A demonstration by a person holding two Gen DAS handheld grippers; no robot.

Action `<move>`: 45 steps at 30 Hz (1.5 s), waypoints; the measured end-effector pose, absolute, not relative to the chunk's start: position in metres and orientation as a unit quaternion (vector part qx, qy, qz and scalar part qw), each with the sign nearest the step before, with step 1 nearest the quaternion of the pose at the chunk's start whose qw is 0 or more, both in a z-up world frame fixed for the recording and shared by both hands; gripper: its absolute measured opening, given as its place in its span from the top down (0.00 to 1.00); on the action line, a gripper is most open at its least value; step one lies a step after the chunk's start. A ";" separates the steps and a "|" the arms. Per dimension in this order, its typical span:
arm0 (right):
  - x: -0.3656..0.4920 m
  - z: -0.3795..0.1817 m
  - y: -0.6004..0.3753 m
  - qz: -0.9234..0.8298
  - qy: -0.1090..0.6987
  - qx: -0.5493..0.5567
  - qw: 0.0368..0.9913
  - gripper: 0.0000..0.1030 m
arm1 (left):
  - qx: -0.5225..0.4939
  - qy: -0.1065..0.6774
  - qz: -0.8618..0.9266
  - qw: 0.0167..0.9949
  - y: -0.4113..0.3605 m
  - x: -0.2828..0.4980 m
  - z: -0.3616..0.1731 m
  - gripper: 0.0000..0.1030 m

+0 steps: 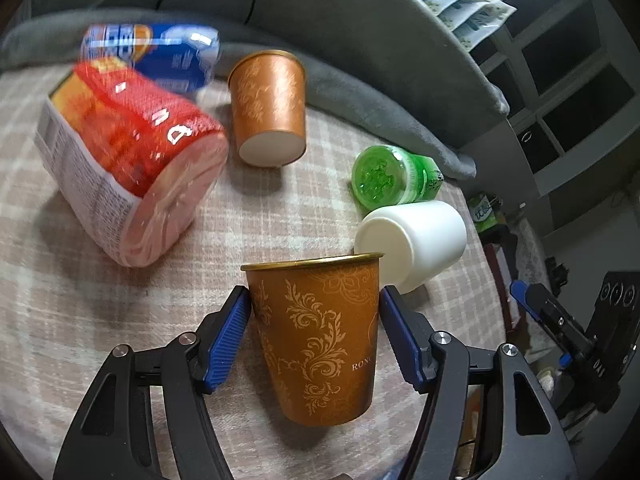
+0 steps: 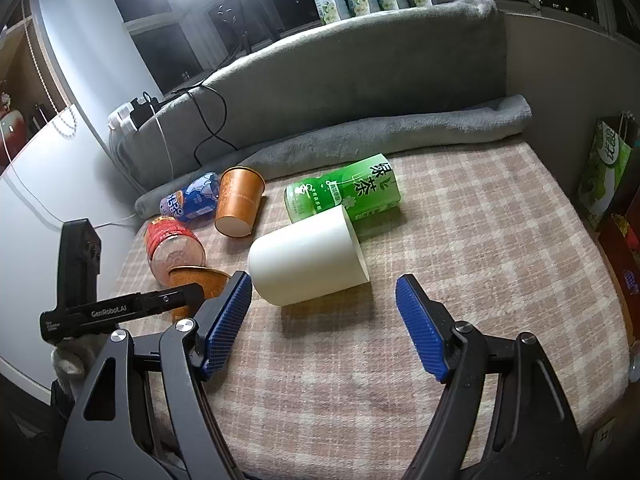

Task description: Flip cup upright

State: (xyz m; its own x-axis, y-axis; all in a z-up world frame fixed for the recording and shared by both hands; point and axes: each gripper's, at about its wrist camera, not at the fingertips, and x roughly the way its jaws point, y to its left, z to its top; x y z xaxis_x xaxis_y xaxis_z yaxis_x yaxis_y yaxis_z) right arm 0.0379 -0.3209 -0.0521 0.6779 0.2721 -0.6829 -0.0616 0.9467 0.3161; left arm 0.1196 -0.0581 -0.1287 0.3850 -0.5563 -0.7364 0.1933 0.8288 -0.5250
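An orange patterned paper cup (image 1: 320, 340) stands upright on the checked cloth between the fingers of my left gripper (image 1: 314, 320). The left pad touches it and a narrow gap shows at the right pad, so the jaws look open around it. Its rim shows in the right wrist view (image 2: 200, 276). A second orange cup (image 1: 268, 108) (image 2: 238, 204) lies on its side farther back. A white cup (image 1: 416, 240) (image 2: 308, 260) lies on its side just ahead of my right gripper (image 2: 324, 316), which is open and empty.
A red can (image 1: 132, 160) (image 2: 172, 248), a blue can (image 1: 160, 56) (image 2: 192, 200) and a green tea bottle (image 1: 392, 176) (image 2: 348, 192) lie on the cloth. A rolled grey blanket (image 2: 380, 136) lines the back. Boxes (image 2: 608, 176) stand at the right.
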 end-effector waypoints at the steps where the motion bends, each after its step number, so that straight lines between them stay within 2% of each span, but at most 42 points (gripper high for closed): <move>1: 0.038 -0.052 -0.320 0.093 0.391 0.134 0.906 0.25 | -0.171 0.498 -0.230 0.818 -0.059 0.117 -0.126 0.36; 27: 0.037 -0.056 -0.318 0.095 0.395 0.136 0.904 0.25 | -0.036 0.402 -0.187 0.896 -0.085 0.093 -0.104 0.36; 45: 0.035 -0.053 -0.317 0.097 0.393 0.136 0.904 0.25 | -0.021 0.400 -0.193 0.896 -0.088 0.079 -0.106 0.37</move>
